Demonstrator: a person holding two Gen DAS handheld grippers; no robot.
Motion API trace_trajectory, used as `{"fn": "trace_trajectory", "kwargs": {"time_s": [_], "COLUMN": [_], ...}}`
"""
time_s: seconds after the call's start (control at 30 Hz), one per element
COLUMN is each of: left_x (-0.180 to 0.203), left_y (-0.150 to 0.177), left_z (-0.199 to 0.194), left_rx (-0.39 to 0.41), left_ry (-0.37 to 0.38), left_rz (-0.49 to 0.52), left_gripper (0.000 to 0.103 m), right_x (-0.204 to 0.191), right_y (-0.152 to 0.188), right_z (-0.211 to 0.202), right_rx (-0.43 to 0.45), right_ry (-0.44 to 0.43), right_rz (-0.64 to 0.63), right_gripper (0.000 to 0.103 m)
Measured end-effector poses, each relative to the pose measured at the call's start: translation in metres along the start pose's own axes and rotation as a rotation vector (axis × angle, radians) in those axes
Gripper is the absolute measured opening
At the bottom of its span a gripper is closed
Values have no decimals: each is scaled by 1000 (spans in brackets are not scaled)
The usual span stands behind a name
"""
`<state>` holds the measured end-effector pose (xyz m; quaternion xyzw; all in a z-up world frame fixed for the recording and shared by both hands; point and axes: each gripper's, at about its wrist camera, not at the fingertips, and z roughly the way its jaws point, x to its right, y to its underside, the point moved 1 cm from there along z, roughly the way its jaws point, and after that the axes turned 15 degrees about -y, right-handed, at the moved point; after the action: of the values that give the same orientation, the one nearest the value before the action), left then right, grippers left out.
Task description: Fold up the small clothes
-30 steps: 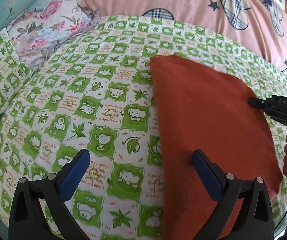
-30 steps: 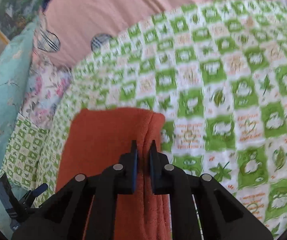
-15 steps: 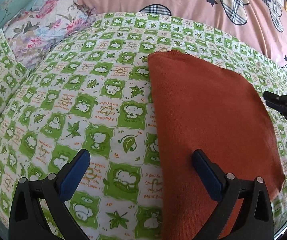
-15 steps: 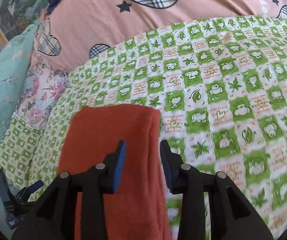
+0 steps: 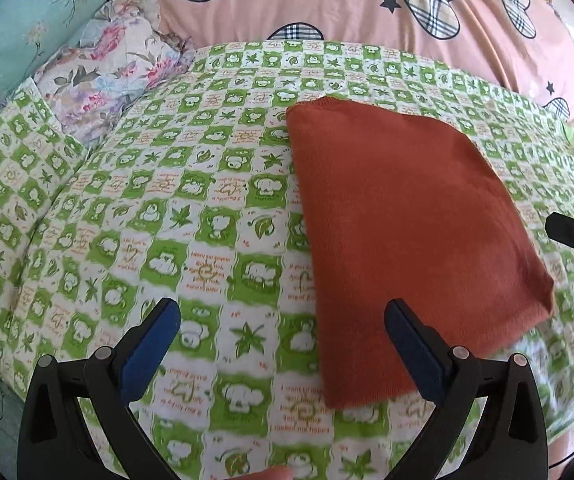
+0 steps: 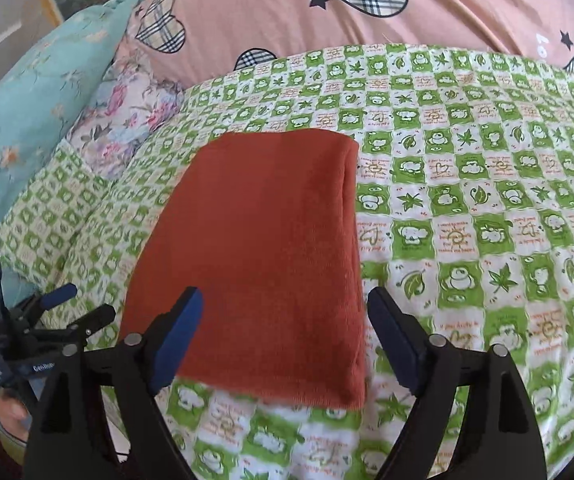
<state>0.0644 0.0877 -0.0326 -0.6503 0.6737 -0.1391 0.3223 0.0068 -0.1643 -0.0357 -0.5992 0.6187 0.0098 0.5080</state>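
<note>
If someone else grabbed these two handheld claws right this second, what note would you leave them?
Left claw: open, empty, hovering over the green checked sheet beside the cloth.
Right claw: open, empty, above the cloth's near edge.
Orange cloth: lies flat on the sheet as a neat folded rectangle; neither claw touches it.
Done: the fold looks finished.
Left: perhaps one more fold if a smaller bundle is wanted, or set it aside. No other clothes are in view.

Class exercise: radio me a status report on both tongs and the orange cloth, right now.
Left tongs open, empty. Right tongs open, empty, above the near edge of the orange cloth. Cloth folded, flat on the green checked sheet. Nothing in the way.
</note>
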Motion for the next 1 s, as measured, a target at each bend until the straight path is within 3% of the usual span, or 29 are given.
{"fn": "trace_trajectory", "kwargs": {"time_s": [0.5, 1.0], "left_x": [-11, -6], "left_y": [23, 27], "left_z": [-32, -34], "left_rx": [38, 43], "left_ry": [-22, -38], "left_rz": [15, 40], "left_gripper": [102, 102], "right_x": [-25, -24], "right_y": [40, 51], "right_z": [-12, -8], "right_rx": [-89, -127], "right_ry": [-16, 10], "right_rz": [-99, -107], "right_gripper": [99, 100]}}
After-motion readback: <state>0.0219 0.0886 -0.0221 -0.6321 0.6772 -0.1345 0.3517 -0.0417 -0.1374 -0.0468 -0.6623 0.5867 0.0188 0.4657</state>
